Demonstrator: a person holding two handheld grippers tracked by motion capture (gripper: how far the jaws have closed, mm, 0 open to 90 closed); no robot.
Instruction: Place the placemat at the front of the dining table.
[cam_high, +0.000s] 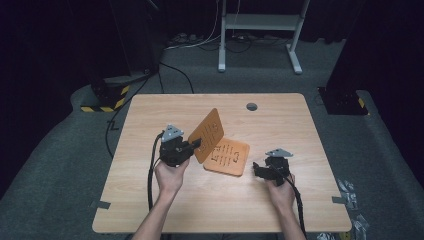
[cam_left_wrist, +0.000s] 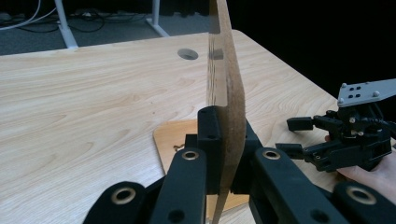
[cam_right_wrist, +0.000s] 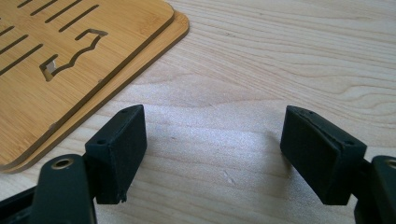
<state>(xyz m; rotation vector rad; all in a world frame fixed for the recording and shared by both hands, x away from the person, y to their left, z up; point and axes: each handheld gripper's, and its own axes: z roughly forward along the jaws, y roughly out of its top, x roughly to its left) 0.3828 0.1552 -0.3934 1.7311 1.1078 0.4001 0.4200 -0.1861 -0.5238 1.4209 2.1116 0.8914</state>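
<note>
While left gripper clamps the plain board upright, likely for slotting, right gripper hangs apart near slotted boards.

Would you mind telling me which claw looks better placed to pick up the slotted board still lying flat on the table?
Right, probably. The right claw is open, empty and low beside the slotted board. The left claw is clamped on the raised board.

Matt pale woodgrain table; smooth bamboo-like slotted boards; raised board with rough fibrous edge.
</note>
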